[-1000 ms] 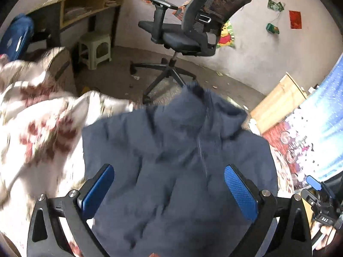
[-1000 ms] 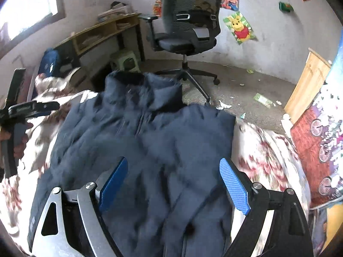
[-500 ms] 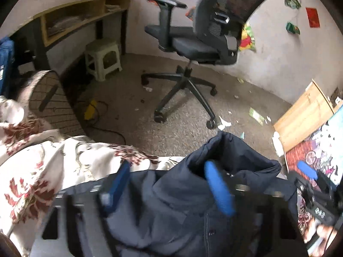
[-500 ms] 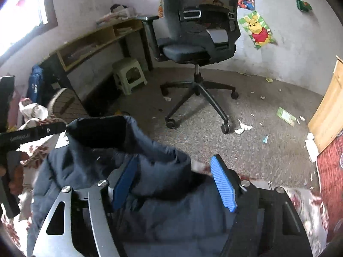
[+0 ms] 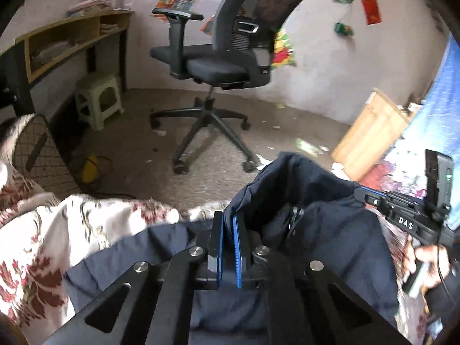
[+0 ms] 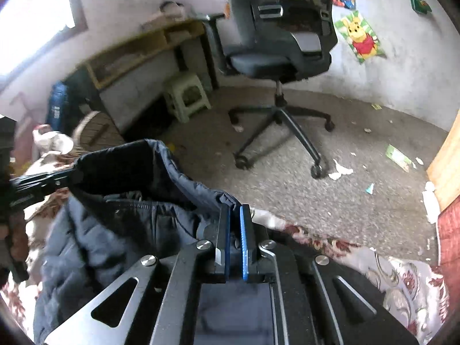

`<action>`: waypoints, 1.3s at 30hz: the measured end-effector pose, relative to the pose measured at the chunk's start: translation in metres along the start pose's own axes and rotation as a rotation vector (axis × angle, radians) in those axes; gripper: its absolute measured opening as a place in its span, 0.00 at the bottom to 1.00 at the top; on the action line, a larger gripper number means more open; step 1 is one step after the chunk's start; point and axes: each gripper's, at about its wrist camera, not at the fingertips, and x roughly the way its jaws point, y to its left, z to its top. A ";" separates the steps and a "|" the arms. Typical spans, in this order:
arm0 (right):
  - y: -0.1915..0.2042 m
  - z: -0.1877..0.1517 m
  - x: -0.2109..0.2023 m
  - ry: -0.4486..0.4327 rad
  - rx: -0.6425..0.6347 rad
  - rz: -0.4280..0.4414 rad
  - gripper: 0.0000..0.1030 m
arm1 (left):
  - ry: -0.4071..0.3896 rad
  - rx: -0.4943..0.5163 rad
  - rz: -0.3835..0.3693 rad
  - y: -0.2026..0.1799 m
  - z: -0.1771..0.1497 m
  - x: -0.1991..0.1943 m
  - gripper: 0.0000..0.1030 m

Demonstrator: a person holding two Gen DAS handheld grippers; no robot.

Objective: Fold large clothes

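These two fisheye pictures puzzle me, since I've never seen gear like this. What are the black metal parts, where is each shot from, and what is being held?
No robot here: a person carries a handheld two-finger gripper in each hand, each with a camera looking along its fingers. One picture is from the left gripper, the other from the right gripper. The blue strips are the finger pads. Both grippers are shut on the far edge of a dark navy jacket, by its raised collar. The jacket lies on a floral bedspread. Beyond it, on the floor, stand an office chair and a small stool.
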 end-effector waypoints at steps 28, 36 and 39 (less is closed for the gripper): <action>0.013 -0.043 -0.027 0.033 0.083 0.192 0.12 | 0.162 0.200 0.113 -0.001 -0.085 0.008 0.05; 0.004 -0.044 -0.065 0.031 0.048 0.194 0.12 | 0.111 0.172 0.063 0.004 -0.098 0.002 0.05; 0.017 -0.023 -0.033 0.033 0.025 0.154 0.12 | 0.088 0.157 0.054 0.003 -0.103 0.001 0.05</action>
